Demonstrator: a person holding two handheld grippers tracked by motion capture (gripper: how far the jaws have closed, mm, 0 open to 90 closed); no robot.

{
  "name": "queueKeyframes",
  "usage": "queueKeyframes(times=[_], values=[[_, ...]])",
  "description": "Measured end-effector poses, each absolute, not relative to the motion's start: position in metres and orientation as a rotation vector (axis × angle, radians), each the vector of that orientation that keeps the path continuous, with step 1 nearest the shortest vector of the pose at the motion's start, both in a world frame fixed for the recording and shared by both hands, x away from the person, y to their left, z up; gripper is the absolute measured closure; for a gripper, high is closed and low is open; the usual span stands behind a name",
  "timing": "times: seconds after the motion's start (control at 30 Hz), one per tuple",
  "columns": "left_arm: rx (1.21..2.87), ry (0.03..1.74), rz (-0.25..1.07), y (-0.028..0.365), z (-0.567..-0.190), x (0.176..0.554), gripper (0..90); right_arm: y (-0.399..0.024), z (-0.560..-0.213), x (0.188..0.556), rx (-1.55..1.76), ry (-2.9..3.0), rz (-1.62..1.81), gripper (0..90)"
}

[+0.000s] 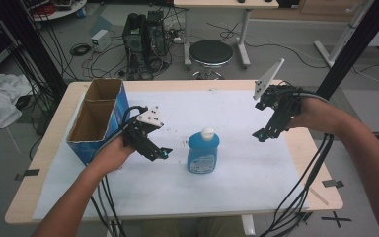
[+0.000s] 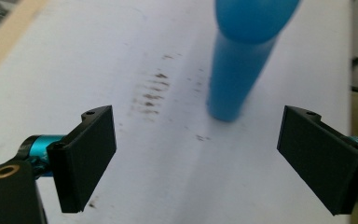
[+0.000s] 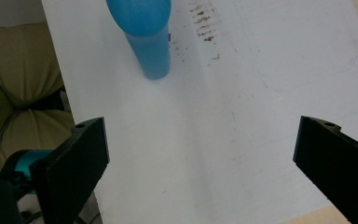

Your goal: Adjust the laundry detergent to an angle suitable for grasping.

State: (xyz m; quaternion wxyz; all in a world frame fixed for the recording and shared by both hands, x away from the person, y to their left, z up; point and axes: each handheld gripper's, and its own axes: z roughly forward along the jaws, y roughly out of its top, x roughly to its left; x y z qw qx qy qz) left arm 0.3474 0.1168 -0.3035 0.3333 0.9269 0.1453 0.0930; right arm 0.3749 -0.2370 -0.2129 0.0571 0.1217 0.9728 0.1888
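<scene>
1. High view: blue bottle (image 1: 203, 151) upright on white sheet (image 1: 246, 168), betw. the two grippers, touching neither
2. Left gripper (image 1: 164, 154): jaws wide apart, nothing in them; bottle just ahead
3. Right gripper (image 1: 259, 135): jaws wide apart, empty; bottle further ahead, off to their left

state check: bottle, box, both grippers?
bottle: upright on the white sheet, cap on, free of both grippers
box: open top, both compartments look empty
left gripper: open, nothing between the jaws, beside the bottle
right gripper: open, empty, above the sheet
</scene>
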Motion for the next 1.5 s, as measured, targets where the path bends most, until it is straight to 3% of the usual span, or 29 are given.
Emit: queueKeyframes(times=[0.5,0.6,0.8,1.13,1.5], values=[[2.680,0.338,0.232,0.107,-0.265,0.361,11.7,-0.236,-0.213,0.374,0.350,2.948,0.581,2.3],[2.673,0.417,0.198,0.107,-0.261,0.367,11.7,-0.237,-0.212,0.374,0.348,2.947,0.583,2.3],[2.715,0.410,0.168,0.108,-0.258,0.368,11.7,-0.238,-0.214,0.373,0.348,2.944,0.586,2.3],[2.771,0.307,0.104,0.105,-0.264,0.360,11.6,-0.235,-0.214,0.372,0.337,2.946,0.585,2.3],[2.832,0.248,0.157,0.100,-0.263,0.356,11.7,-0.232,-0.215,0.372,0.333,2.950,0.581,2.3]])
